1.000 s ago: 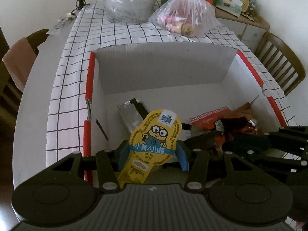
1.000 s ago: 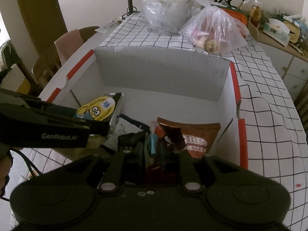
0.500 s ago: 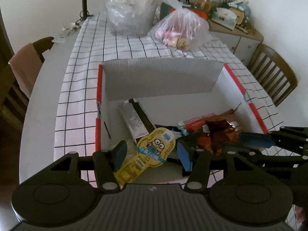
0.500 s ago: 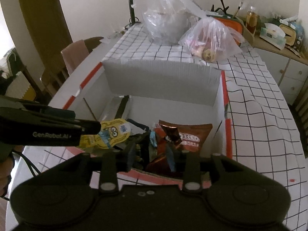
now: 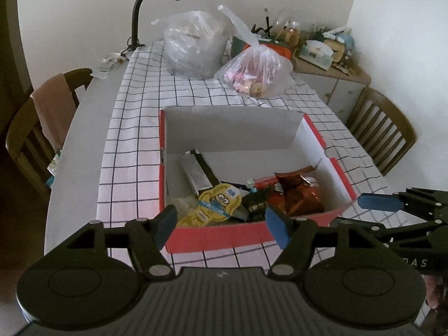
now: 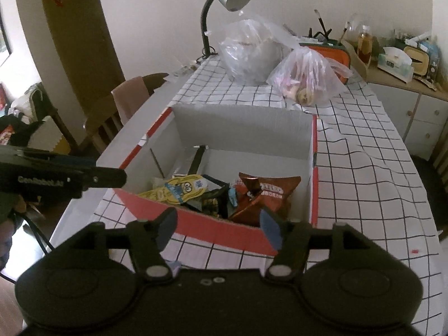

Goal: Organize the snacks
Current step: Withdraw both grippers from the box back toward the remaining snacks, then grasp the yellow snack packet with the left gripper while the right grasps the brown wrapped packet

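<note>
Both units empty: left hand-held gripper (image 5: pixel 221 224) has just been opening, blue pads apart, nothing between them; right hand-held gripper (image 6: pixel 217 228) likewise just opening, jaws wide and bare; both hang over the near rim of the red-and-white cardboard box (image 5: pixel 224 236) on the desk with the black-grid white cloth (image 5: pixel 134 128).

Snacks lie inside the box, crowded at the near end: yellow peanut-shaped Minion packet (image 5: pixel 217 204) at near left, leaning over a silver foil pack (image 5: pixel 194 172); brown crinkled Oreo bag (image 6: pixel 261 196) at near right; dark small packets between, too jumbled to name.

Risks, judged: pile is loose and overlapping, so a reach back in could snag a neighbour; Minion packet sits near the front wall and may slide flat; the two grippers are close side by side and could clash; far half of box is unused, so sorting looks unfinished.
</note>
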{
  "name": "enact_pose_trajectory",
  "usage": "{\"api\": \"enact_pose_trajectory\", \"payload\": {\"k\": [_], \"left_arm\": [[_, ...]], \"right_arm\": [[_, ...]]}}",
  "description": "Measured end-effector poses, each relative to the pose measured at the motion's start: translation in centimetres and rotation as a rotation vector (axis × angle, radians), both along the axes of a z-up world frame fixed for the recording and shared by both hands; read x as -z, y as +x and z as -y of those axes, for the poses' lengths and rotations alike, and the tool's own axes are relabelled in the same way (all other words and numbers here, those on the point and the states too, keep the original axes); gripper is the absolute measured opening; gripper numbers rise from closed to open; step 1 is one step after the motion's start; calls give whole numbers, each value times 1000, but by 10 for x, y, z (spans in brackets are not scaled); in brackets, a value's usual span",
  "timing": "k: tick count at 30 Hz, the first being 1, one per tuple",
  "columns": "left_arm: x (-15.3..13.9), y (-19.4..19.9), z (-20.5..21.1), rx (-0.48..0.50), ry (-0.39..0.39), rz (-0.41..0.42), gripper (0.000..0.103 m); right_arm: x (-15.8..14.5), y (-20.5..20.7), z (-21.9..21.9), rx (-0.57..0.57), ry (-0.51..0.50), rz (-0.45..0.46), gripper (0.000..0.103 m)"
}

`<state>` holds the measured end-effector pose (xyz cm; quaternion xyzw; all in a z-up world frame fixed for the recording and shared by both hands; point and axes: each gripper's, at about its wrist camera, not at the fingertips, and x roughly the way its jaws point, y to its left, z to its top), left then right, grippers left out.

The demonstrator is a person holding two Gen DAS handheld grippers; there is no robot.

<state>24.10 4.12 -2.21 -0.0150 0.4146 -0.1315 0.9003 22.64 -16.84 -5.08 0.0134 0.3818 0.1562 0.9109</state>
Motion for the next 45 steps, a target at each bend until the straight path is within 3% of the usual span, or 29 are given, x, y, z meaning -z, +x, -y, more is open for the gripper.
{"api": "enact_pose_trajectory", "payload": {"k": [4,8,13,17,28,32,45], "left_arm": [[-4,-20,-6,11,-2,19,72],[-3,-36,-14,1,0,24,79],[8,-50,-23,-4,-12,-20,81],[22,-60,-32,-16,-37,-58,81],[64,-73,-56,-118,-61,-146,81],[79,-75,-65,-151,-45,-174,81],[116,-61,-83,-187,-15,-226,81]], "right_arm": [[-1,-13,0,-16,8,2,72],[2,-26,-3,-54,22,0,82],[14,-39,-7,-75,45,-27,94],[28,-48,-10,-66,41,-59,96],[62,-58,-2,28,59,-139,99],[74,-59,-8,44,18,-158,98],[99,-55,-25,-7,12,-218,90]]}}
